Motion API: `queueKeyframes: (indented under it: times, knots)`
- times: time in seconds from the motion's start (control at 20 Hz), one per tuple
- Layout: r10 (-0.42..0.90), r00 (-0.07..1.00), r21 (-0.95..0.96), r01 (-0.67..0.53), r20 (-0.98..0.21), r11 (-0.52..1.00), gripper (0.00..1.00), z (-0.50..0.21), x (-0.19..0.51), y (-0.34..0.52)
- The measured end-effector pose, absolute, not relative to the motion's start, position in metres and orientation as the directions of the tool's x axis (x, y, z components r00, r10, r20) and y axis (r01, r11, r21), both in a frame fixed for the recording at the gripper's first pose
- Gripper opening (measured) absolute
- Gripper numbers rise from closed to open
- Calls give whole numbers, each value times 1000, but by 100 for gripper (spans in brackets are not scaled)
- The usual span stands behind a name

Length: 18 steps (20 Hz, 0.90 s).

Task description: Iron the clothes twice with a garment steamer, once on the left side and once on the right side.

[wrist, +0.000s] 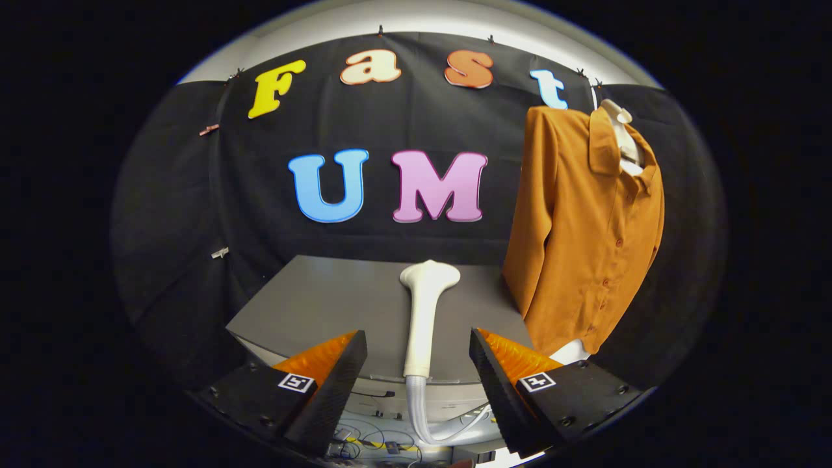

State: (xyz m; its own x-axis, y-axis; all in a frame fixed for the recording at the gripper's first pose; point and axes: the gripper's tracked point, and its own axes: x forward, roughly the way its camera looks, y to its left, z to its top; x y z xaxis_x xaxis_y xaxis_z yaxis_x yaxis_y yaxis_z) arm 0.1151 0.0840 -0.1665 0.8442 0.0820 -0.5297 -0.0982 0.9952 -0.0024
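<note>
Steamer pick-up: fingers (pixel 418 364) were spread, astride the steamer (pixel 422 312) handle.
Best closed squarely on mid-handle, clear of hose (pixel 419 409).

Black cloth wall (pixel 195 214) covers the upper and middle frame, clipped along its top edge beneath a white, brightly lit band (pixel 422 16). A grey table (pixel 318 312) occupies the lower centre. Loose cables (pixel 364 439) lie below its front edge.

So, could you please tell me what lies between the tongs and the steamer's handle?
Nothing, in the gripper view: the open tongs straddle the steamer lying on the grey table, bare gaps either side.
</note>
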Motion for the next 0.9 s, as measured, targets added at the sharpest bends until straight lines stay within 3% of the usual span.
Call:
queueKeyframes:
  times: [0.3,0.5,0.7,0.9]
  knots:
    - [42,751,-15,-69,-659,998,98,-230,144,90]
    - [1,718,-15,-16,-696,1000,75,-262,153,81]
    - [26,686,-8,-46,-727,999,39,-273,156,88]
    - [63,741,19,-68,-668,997,30,-269,154,91]
